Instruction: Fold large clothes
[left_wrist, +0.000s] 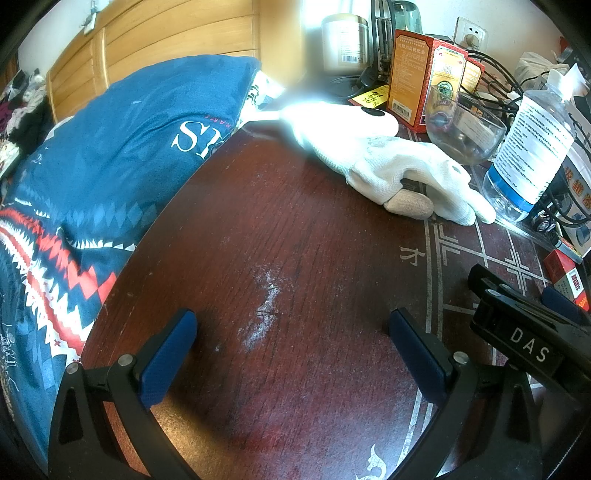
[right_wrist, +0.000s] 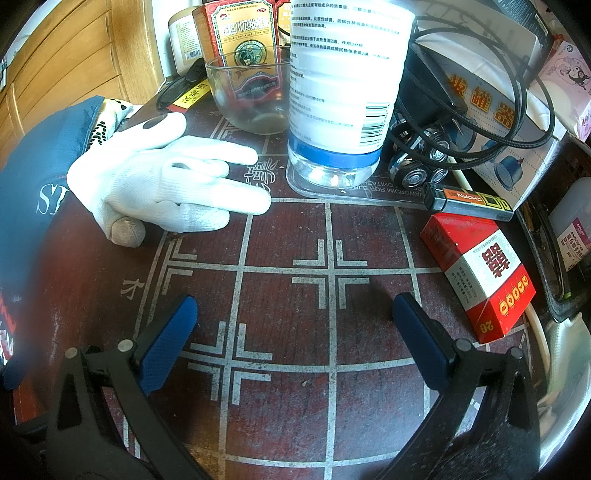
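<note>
One large dark-blue garment with white lettering and a red-and-white zigzag band (left_wrist: 92, 177) lies bunched at the left edge of the round dark-red wooden table (left_wrist: 295, 240), part of it draped over the rim; in the right wrist view it shows only as a blue mass (right_wrist: 33, 177) at the far left.

Neither tool touches it. The left hand-held gripper (left_wrist: 291, 332) hovers low over bare tabletop with its blue-padded fingers spread wide and nothing between them, just right of the cloth. The right hand-held gripper (right_wrist: 293, 317) is likewise wide apart and empty, poised over the white chessboard lines painted on the table; its black body marked "DAS" also shows at the right edge of the left wrist view.

Beyond the grippers lies a white knitted work glove (left_wrist: 402, 173), flat on the table, its cuff next to the garment and its fingers reaching toward a clear plastic bottle with a white label and blue band (right_wrist: 343, 92). Behind the glove stand a clear glass bowl (right_wrist: 251, 96) and an orange-red medicine box (left_wrist: 424, 74). To the right sit a red-and-white cigarette pack (right_wrist: 480, 269), a black-and-orange lighter (right_wrist: 469, 201), a three-headed electric shaver (right_wrist: 417, 166) and black braided cables (right_wrist: 517, 122) looped over a white carton.
</note>
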